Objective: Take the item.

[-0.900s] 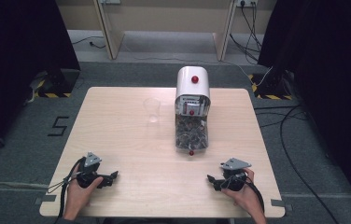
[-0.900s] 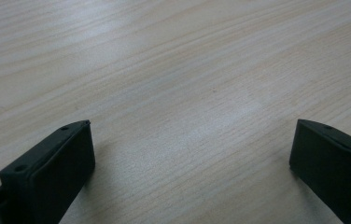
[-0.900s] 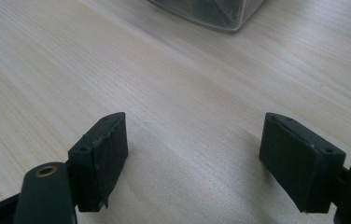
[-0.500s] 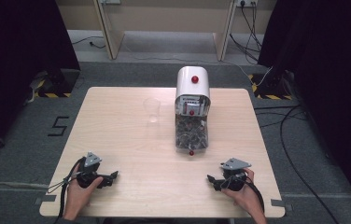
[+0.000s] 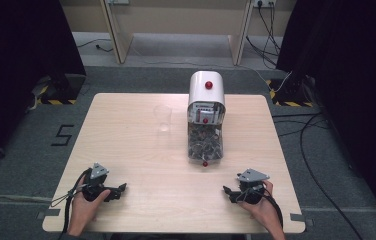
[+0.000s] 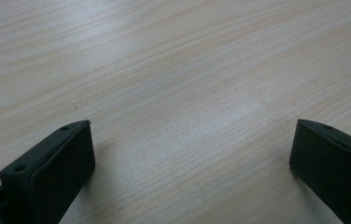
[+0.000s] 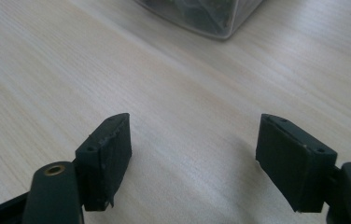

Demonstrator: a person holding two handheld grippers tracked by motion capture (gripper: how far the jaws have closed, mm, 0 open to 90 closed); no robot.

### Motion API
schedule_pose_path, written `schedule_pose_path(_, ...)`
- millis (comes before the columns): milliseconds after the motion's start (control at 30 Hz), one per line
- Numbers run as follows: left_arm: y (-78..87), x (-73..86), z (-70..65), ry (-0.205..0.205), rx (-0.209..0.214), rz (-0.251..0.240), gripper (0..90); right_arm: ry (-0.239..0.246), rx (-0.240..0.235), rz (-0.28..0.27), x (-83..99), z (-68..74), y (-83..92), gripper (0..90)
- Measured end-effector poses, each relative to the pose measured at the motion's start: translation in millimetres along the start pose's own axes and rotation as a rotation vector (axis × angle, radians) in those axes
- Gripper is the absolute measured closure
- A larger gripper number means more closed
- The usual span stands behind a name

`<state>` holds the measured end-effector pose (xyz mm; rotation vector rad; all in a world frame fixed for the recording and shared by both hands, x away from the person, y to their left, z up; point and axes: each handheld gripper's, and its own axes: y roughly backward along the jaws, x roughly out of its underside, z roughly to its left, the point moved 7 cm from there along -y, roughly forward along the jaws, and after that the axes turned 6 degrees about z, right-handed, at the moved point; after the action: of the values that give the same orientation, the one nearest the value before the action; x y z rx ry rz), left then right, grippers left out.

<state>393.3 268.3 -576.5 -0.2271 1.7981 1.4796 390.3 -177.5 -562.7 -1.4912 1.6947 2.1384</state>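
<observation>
A white dispenser with a red knob stands at the back middle of the wooden table. Its clear bin holds dark pieces, and a corner of the bin shows in the right gripper view. An empty clear cup stands to the left of it. My left gripper rests near the front left edge, jaws wide apart over bare wood. My right gripper rests near the front right edge, open too, with nothing between its fingers.
Dark curtains hang on both sides of the table. Cables lie on the grey floor to the right. A number 5 is marked on the floor at the left.
</observation>
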Motion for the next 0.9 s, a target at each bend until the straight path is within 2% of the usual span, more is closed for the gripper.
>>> schedule_pose_path(200, 0.0, 0.0, 0.0, 0.000, 0.000, 0.000, 0.0, -0.002, 0.020, -0.053, -11.7, -2.2, 8.2, 30.3)
schedule_pose_path(533, 0.0, 0.0, 0.0, 0.000, 0.000, 0.000, 0.0, 0.026, 0.028, -0.148, -41.8, 1.5, 19.4, 34.5)
schedule_pose_path(900, 0.0, 0.0, 0.0, 0.000, 0.000, 0.000, 0.0, 0.054, 0.007, -0.191, -61.0, 7.3, 19.3, 38.1)
